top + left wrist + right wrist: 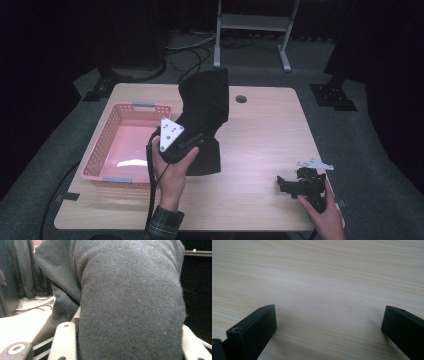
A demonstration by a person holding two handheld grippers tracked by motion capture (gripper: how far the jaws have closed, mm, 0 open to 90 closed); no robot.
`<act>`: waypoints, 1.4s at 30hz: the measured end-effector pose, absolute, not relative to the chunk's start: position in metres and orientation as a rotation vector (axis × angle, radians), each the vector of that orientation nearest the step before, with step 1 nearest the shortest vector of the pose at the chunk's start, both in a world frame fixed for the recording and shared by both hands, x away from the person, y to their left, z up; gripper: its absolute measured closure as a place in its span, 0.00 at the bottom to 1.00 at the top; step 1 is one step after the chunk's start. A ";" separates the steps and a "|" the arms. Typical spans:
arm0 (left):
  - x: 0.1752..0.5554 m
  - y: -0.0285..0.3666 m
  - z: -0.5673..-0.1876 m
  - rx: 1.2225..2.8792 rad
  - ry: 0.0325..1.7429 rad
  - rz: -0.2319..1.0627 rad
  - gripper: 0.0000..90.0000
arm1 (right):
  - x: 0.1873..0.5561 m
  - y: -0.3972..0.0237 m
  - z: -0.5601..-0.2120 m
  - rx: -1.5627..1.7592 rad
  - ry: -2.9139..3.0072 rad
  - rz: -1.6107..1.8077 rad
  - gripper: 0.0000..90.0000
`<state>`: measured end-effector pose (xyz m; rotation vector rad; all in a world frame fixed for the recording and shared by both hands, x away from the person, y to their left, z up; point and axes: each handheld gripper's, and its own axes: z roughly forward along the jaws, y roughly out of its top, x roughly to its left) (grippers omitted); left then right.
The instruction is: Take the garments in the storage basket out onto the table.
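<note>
The left claw (192, 131) is clamped on a dark cloth (205, 107), holding it up off the bench (265, 135) so it hangs in a bunched column just right of the pink basket (100, 150); its lower end droops to the wood beside the basket. Seen from the left gripper view, the cloth (130, 305) bulges thick between the jaws. The right claw (295, 185) rests on the bench near the right front corner, jaws wide apart with only bare wood between them.

dark cloth (130, 302) hiding left hand-held gripper (192, 141) jaws, cloth cropped
</note>
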<state>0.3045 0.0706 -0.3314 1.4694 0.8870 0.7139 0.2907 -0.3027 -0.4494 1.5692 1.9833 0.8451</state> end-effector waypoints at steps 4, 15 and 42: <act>0.306 0.058 -0.346 1.491 0.891 0.684 0.54 | 0.291 -0.303 -0.449 1.569 1.984 0.845 0.00; 0.311 0.030 -0.391 1.579 0.898 0.647 0.54 | 0.291 -0.303 -0.449 1.569 1.984 0.845 0.00; 0.344 -0.006 -0.433 1.828 1.056 0.533 0.52 | 0.291 -0.303 -0.449 1.571 1.984 0.845 0.00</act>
